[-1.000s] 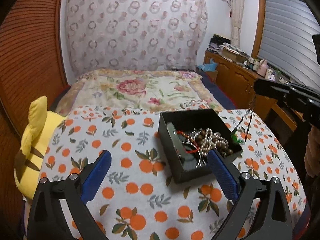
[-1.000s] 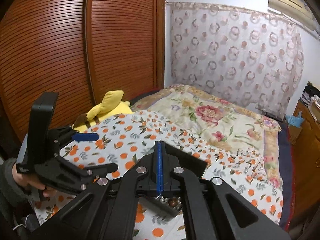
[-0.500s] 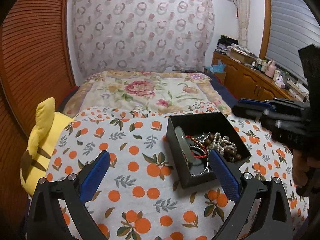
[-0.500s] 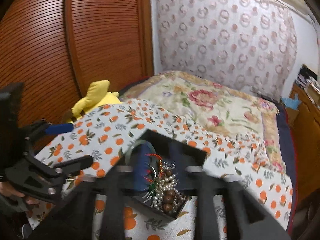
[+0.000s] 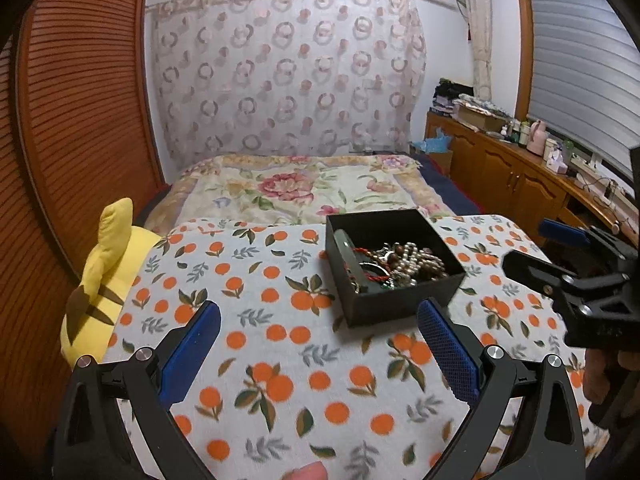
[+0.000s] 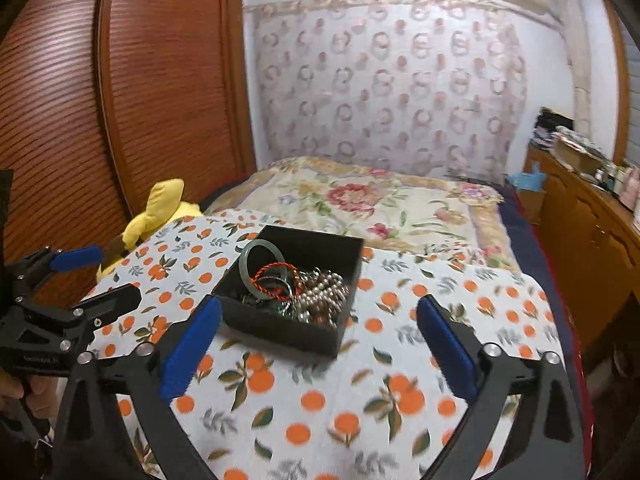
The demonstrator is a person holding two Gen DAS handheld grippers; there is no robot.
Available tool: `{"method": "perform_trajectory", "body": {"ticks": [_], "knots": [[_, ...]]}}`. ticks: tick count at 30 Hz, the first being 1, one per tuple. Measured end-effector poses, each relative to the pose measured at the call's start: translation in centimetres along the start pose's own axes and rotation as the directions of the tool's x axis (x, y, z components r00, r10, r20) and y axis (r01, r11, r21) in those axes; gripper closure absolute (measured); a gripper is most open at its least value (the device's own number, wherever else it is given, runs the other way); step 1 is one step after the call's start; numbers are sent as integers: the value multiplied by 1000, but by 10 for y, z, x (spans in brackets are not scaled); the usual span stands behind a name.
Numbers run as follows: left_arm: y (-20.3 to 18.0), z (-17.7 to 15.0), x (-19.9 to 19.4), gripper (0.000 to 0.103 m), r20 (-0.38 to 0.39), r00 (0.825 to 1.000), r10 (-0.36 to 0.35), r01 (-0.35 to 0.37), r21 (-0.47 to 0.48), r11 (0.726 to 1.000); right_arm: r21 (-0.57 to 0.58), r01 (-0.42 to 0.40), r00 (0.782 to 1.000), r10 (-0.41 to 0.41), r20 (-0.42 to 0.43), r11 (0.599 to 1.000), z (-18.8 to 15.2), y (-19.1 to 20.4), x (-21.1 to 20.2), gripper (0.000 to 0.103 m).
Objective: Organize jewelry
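Note:
A black open box (image 5: pixel 400 300) sits on the orange-print cloth (image 5: pixel 280 340); it also shows in the right wrist view (image 6: pixel 280 332). It holds a tangle of jewelry (image 5: pixel 400 266): a green bangle (image 6: pixel 262 258), a red cord bracelet (image 6: pixel 276 276) and brown and pearl beads (image 6: pixel 324 296). My left gripper (image 5: pixel 319 344) is open and empty, held near the box's front. My right gripper (image 6: pixel 318 334) is open and empty, just in front of the box. Each gripper shows in the other's view, the right (image 5: pixel 548 248) and the left (image 6: pixel 96 276).
A yellow plush toy (image 5: pixel 100 280) lies at the cloth's left edge. A floral bedspread (image 5: pixel 300 192) lies beyond. A wooden sliding door (image 5: pixel 60 140) stands left, and a wooden cabinet (image 5: pixel 512 184) with clutter stands right.
My right gripper was shut on a thin chain over the box; it has opened, the chain is gone from it, and it has drawn back. My left gripper stayed open.

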State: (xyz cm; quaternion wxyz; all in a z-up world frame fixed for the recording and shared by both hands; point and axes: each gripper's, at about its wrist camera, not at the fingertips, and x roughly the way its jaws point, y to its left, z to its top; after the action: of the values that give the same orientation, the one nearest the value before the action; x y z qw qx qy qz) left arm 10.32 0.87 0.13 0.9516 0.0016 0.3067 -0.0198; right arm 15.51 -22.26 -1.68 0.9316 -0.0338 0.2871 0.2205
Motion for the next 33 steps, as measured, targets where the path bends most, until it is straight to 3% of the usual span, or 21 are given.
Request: {"method": "perform_trajectory", "body": {"ticks": [11, 33], "knots": [[-17, -23, -35, 8, 36, 999, 17, -18, 26, 999, 78, 84, 992, -91, 87, 993, -36, -6, -66, 3], [-21, -25, -54, 8, 72, 997, 23, -25, 24, 999, 89, 87, 988, -97, 121, 992, -43, -4, -80, 3]]}}
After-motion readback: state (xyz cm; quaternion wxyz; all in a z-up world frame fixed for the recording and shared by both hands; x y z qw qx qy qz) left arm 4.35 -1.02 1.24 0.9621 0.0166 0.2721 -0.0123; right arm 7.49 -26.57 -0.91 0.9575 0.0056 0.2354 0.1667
